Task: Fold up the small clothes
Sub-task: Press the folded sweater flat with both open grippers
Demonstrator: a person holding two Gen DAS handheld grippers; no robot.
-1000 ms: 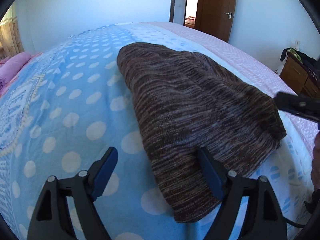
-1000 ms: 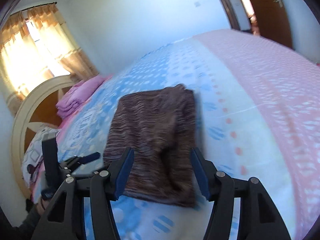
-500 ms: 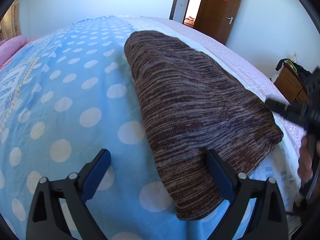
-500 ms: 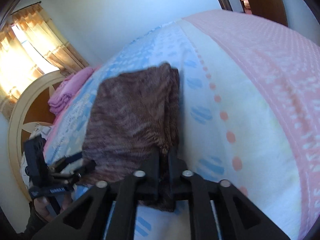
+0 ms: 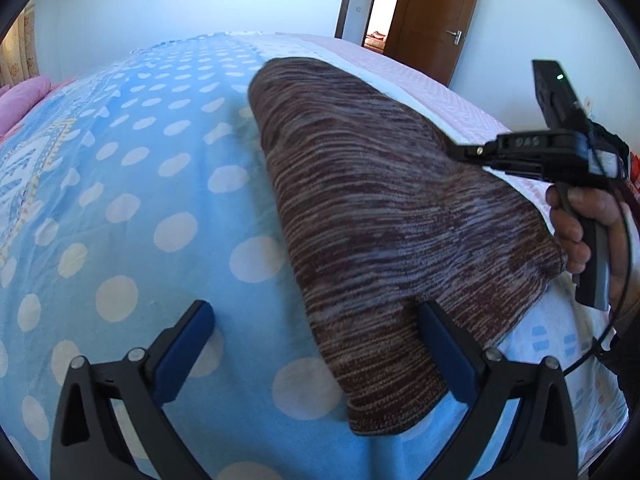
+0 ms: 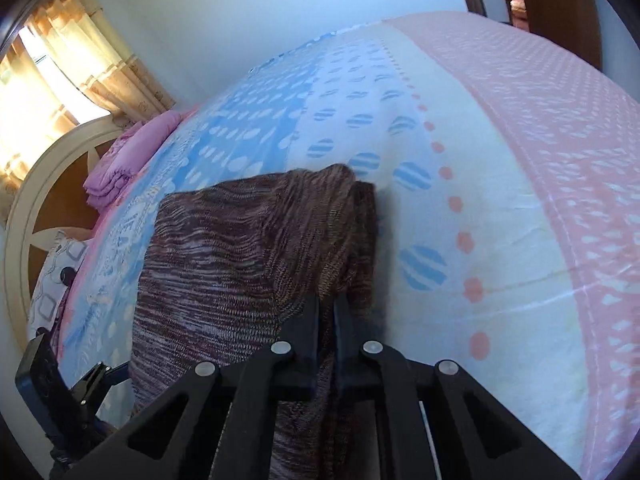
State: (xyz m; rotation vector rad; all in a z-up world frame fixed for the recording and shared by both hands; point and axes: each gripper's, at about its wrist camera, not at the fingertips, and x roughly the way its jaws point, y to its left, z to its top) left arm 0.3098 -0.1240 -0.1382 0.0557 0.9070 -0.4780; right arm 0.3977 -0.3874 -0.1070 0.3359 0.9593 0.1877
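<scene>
Knitwear on the bed: one brown striped garment (image 5: 392, 216) lies folded on the polka-dot blanket (image 5: 132, 208), and the fold is in its opening grab. The right gripper (image 6: 327, 308) is clenched on the garment's near right edge, fabric pinched between its fingers and bunching up just ahead of them. The left gripper (image 5: 316, 340) sits spread wide at the near left corner, one blue finger on the bare blanket, the other pressed against the cloth, gripping nothing. My read is that the left one needs to close on that corner, then both lift together and carry the near end over the far end, keeping the edge taut so the layers don't slide apart. Count: one garment, two grippers, one pink stack of bedding (image 6: 120, 168) by the headboard, well apart.
</scene>
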